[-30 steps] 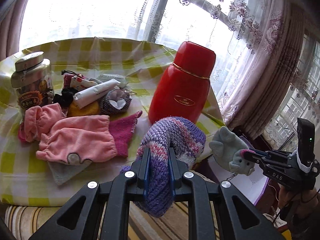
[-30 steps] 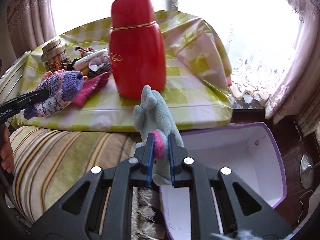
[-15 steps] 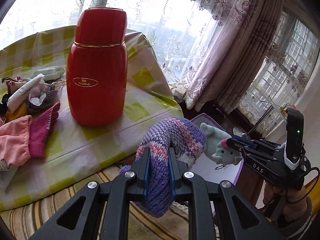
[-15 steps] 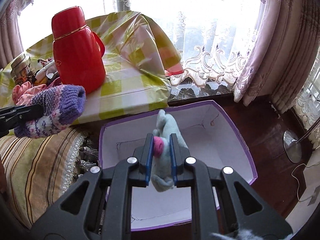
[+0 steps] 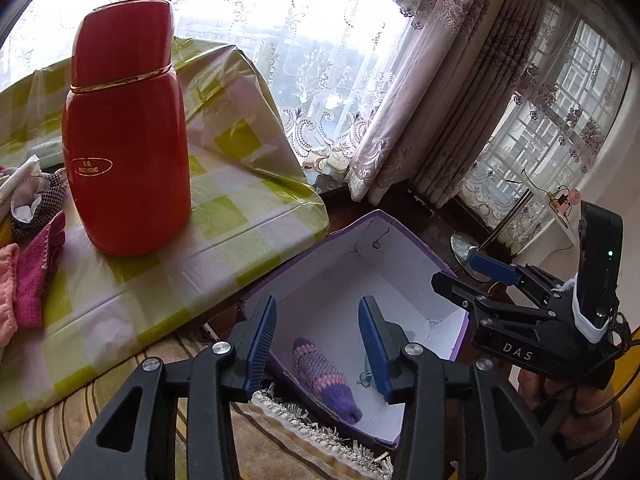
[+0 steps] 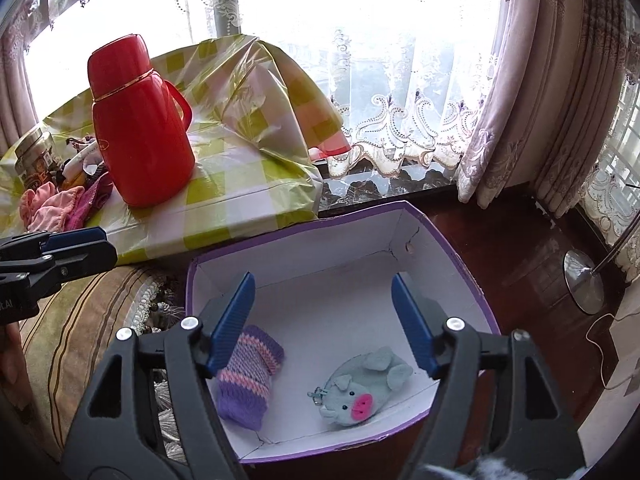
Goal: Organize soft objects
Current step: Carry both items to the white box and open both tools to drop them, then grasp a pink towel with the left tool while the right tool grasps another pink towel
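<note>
Both dropped: knitted sock point(image 6: 248, 372) and pig pouch point(image 6: 362, 384) in box point(image 6: 440, 236); left gripper point(image 5: 316, 344) and right gripper point(image 6: 322, 324) just opened, empty (lift clear before returning for the pink cloths point(image 6: 52, 208)).

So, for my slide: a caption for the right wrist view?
Open right gripper above purple box holding knitted sock and grey pig pouch.

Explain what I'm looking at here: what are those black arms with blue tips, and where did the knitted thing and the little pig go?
Each picture comes from a camera on a hand-held tool, looking along its two blue-padded fingers. No robot: a person holds one in each hand. The left tool and the right tool have just been opening; both are open and empty. Below them, the purple knitted piece and the grey pig toy lie apart in the purple-edged box. On the checked cloth stand a red flask and a pile of pink cloths.
</note>
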